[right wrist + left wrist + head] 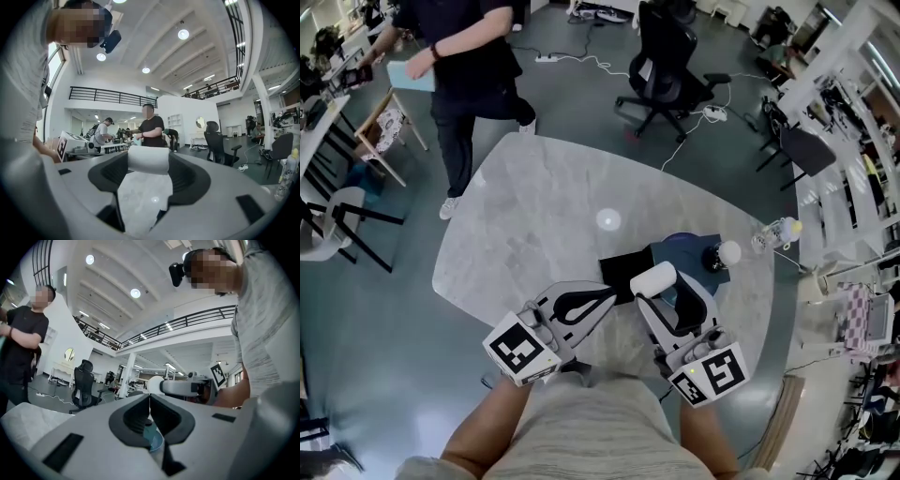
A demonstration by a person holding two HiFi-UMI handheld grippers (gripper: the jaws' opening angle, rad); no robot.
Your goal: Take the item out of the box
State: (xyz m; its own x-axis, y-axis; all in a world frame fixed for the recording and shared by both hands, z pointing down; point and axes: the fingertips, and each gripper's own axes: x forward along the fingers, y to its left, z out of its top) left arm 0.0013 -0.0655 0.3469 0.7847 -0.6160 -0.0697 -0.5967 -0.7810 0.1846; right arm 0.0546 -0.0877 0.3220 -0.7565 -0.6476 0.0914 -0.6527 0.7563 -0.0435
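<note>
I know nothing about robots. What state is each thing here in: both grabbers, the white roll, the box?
left gripper: shut, empty.
right gripper: shut on the white roll.
white roll: held crosswise, off the table.
box: open.

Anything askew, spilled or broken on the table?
Nothing stands out: the right tongs grip the white cylinder by the blue box, the left tongs are shut and empty, and the table shows no spill.

Marbled table (pixel 534 216), matt white cylinder (pixel 653 278)
The table is smooth, grey-veined, stone-like and faintly glossy; the white cylinder looks smooth and without shine.
</note>
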